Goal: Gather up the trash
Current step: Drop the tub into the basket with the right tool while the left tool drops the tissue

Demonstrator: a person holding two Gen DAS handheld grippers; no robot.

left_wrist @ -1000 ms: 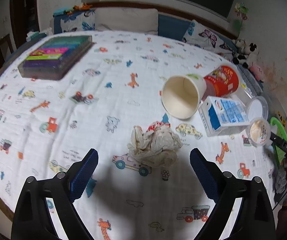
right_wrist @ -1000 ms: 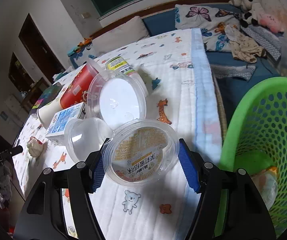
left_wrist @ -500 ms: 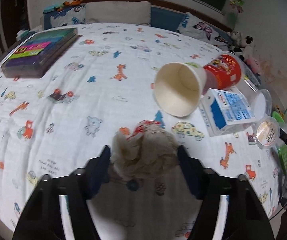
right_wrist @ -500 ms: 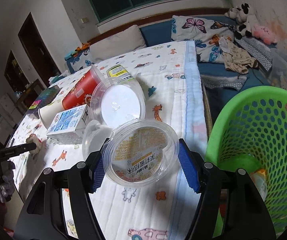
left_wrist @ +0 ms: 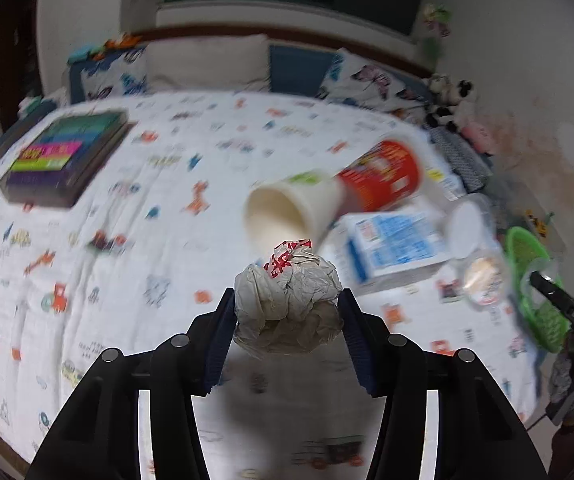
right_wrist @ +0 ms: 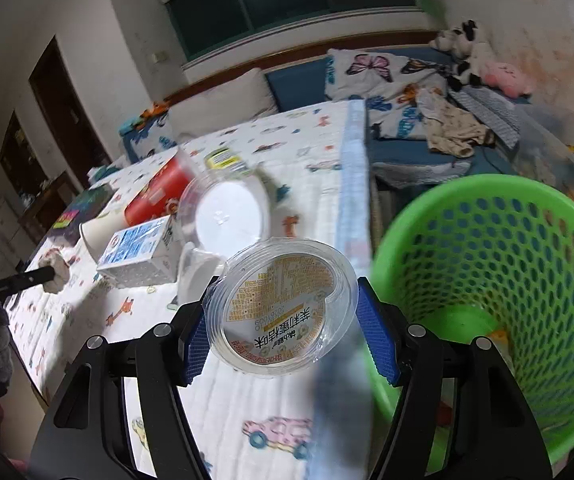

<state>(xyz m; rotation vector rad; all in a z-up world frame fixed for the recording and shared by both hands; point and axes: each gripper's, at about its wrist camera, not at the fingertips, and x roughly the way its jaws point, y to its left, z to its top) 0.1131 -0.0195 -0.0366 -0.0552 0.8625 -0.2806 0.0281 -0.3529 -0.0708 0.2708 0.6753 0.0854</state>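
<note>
above the bed — left gripper (left_wrist: 287, 312) clamps one paper wad (left_wrist: 287, 304), right gripper (right_wrist: 283, 316) one lid (right_wrist: 283, 308) (one basket (right_wrist: 527, 280) beside).

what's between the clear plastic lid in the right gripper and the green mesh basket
Nothing visible. The right gripper holds the round clear plastic lid with the printed label beside the green perforated plastic basket, whose open mouth is just to its right. Only the edge of the white printed bedsheet lies below that gap.
</note>
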